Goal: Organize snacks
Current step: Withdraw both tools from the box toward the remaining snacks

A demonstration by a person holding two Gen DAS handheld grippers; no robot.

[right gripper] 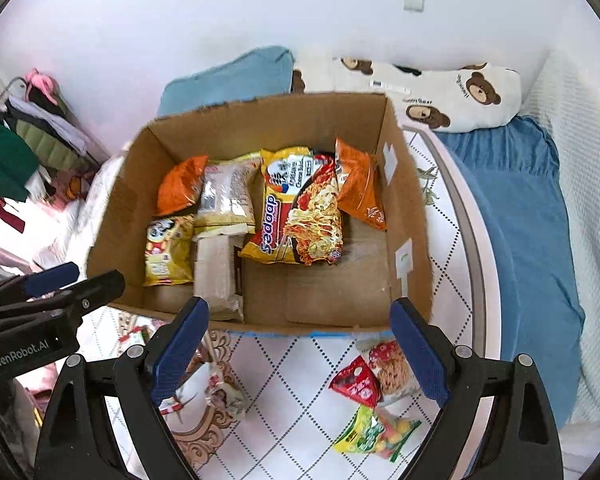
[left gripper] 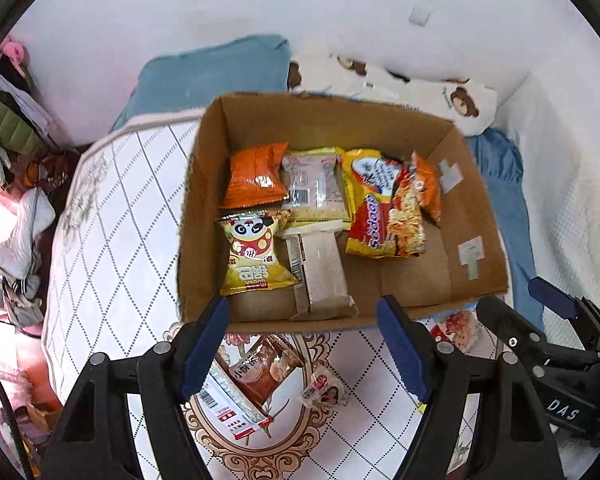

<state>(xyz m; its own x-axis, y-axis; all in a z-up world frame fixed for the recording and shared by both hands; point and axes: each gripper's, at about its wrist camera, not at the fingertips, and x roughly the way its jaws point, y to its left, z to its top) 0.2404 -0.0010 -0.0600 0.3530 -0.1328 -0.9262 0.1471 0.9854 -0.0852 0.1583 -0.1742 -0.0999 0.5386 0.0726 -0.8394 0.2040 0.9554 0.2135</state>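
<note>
Both tools hang spread and empty above the mattress (right gripper: 284, 364), the left tool (left gripper: 302, 344) and right tool (right gripper: 300, 344) low in their frames with the cardboard box (right gripper: 410, 216) just beyond. Six packets already lie in the box, while loose ones wait below its near wall: a red packet (right gripper: 356, 384), a green-yellow candy bag (right gripper: 374, 432) and a brown packet (left gripper: 266, 372). Judging by this, the next pick goes best if the right tool drops over the red packet, pinches its crimped edge, and sets it in the box's bare lower-right floor.
</note>
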